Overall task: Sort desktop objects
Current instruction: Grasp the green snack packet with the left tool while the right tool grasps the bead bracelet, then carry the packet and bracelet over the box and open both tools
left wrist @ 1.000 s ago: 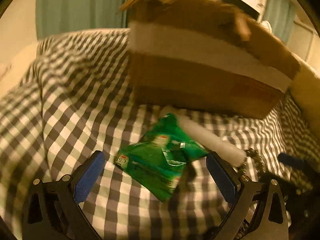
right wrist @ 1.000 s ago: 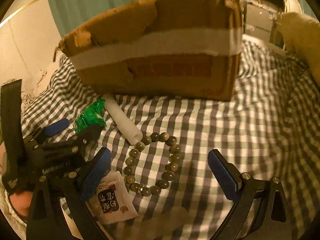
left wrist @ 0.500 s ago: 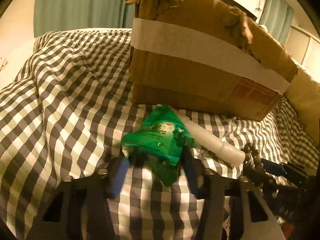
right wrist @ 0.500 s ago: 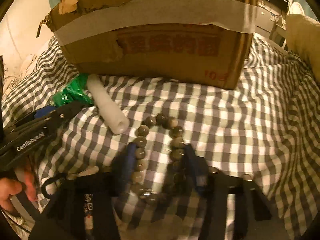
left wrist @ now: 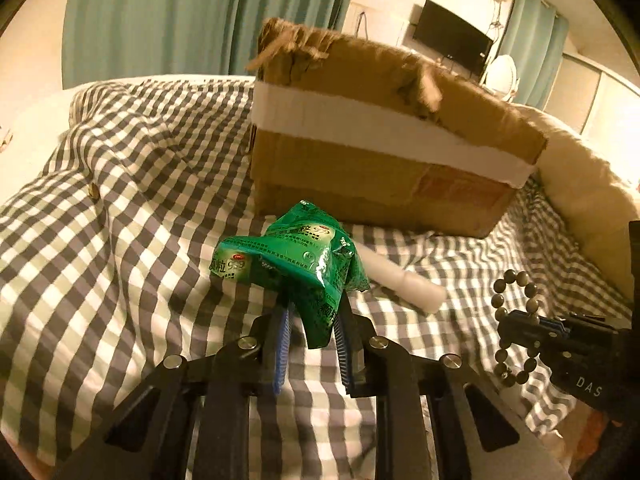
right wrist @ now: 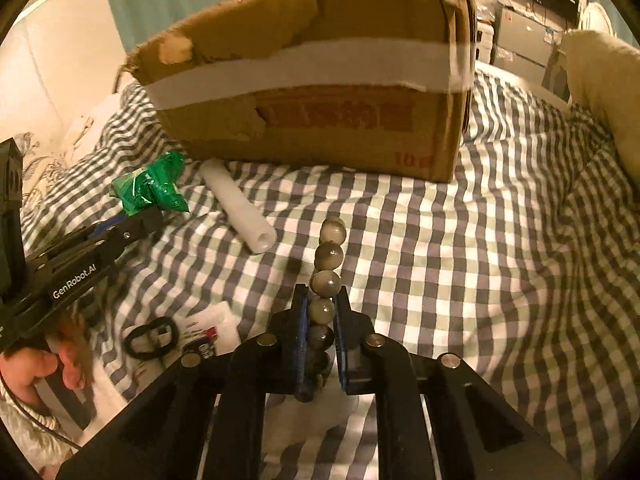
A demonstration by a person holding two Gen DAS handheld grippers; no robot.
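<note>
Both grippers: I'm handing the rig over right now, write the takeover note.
Left gripper: jaws closing on the green sachet, lifted off the checked bedcover.
Right gripper: jaws closing on the bead bracelet, which hangs from it.
Cardboard box stands behind.
White tube, small packet and black ring lie unsorted.
Done: two items gripped. Left: probably box them, then the rest.

Checked bedspread [left wrist: 132, 184] carrying a box and small items

A torn cardboard box [left wrist: 372, 152] banded with pale tape is set on the rumpled grey-and-white cover; a white tube [right wrist: 240, 204] is laid just in front of it. Nearer, a black ring [right wrist: 151, 337] and a small printed sachet [right wrist: 202, 340] are seen, and a cream cushion [left wrist: 588, 184] is propped at the right edge
</note>
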